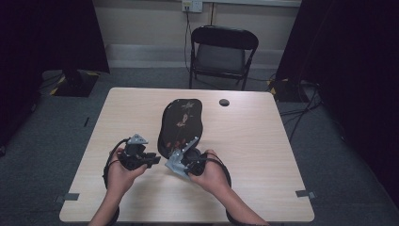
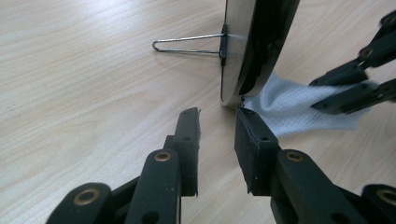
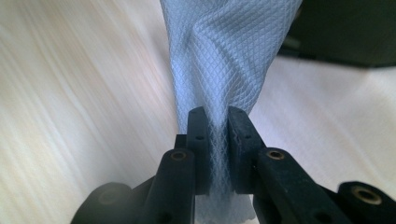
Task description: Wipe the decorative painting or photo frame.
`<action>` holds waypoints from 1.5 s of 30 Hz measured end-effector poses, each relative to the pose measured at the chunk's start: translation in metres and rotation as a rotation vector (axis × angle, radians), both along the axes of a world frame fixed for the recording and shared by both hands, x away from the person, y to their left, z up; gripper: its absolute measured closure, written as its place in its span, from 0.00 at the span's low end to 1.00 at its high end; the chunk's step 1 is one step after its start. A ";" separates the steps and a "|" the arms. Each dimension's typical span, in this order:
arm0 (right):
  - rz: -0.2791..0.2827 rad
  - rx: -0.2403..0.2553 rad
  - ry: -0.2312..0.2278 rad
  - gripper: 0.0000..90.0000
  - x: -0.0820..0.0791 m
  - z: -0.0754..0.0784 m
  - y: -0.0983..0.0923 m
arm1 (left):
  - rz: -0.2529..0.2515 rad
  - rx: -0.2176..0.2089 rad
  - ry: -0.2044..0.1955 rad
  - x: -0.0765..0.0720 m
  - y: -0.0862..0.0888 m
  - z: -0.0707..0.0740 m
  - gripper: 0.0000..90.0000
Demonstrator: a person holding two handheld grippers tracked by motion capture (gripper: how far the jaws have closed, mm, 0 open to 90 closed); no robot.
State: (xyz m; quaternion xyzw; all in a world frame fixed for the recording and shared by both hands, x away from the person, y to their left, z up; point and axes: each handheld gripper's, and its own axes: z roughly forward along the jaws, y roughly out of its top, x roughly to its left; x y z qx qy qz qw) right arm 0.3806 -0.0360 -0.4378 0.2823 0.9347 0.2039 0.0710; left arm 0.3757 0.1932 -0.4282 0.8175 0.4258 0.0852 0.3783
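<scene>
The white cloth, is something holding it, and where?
Yes. The right gripper has its jaws pinched on the white cloth at one bunched end. The left gripper holds nothing.

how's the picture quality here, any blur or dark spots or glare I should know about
High view: dim, with both sides lost in black, though the table is evenly lit. Right gripper view: wood streaked with motion blur, while the white cloth stays sharp. Left gripper view: crisp near the mirror, with the right gripper soft.
</scene>
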 end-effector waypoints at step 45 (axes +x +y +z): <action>-0.015 0.028 0.018 0.91 0.001 -0.007 -0.002 | 0.001 0.024 0.005 0.004 -0.003 -0.004 0.79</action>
